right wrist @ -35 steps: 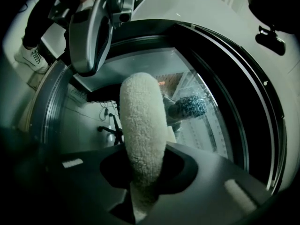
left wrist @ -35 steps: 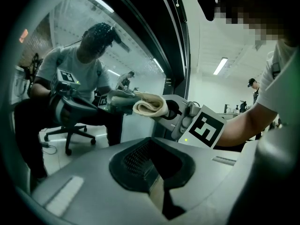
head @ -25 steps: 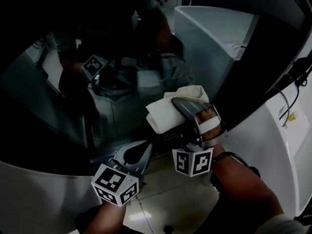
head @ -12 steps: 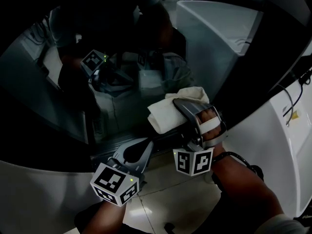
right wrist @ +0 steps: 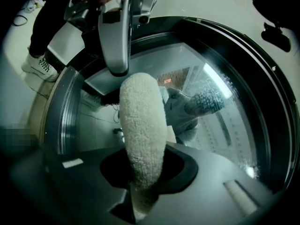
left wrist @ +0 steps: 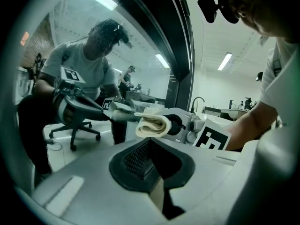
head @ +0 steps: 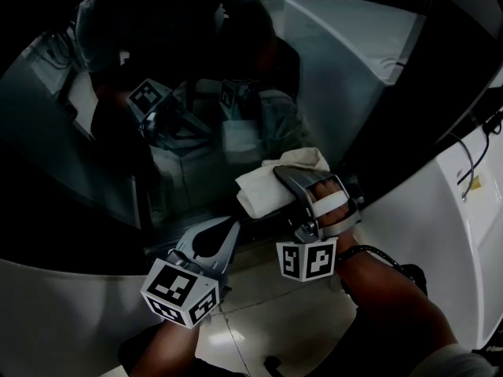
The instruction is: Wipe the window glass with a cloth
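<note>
Between the jaws of my right gripper (head: 277, 177), squeezed tight, the cloth (head: 259, 195) has slid a bit lower on the glass (head: 189, 163), so wiping goes on. My left gripper (head: 229, 228) is closed, empty.

cloth (head: 266, 190): cream, folded (terry nap), against the pane | window glass (head: 110, 155): dark, reflective

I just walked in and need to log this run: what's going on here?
A person holds a two-jaw gripper in each hand. The right gripper is shut on a folded pale cloth, held at the window glass near its lower edge. The left gripper sits lower beside it, jaws together on nothing.
</note>
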The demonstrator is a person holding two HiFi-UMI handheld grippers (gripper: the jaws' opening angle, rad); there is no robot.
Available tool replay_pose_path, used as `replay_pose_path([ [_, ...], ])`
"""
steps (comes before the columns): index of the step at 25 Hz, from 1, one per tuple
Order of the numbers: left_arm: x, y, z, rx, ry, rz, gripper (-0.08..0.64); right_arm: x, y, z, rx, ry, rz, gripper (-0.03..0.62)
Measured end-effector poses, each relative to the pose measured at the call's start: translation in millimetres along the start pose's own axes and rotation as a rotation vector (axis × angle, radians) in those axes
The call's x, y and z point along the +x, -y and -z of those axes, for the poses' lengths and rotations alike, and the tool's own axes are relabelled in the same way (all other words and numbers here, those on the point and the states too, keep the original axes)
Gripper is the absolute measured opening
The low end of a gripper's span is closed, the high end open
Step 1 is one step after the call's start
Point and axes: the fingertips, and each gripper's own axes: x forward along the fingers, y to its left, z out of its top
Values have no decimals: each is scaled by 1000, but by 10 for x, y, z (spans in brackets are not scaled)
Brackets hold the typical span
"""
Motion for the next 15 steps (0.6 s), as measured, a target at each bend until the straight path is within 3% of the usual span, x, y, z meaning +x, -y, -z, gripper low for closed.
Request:
replay_pose_path([
  [15, -16, -10, -43, -15, -15, -16, 15, 20, -324, 79, 13, -12, -95, 81],
])
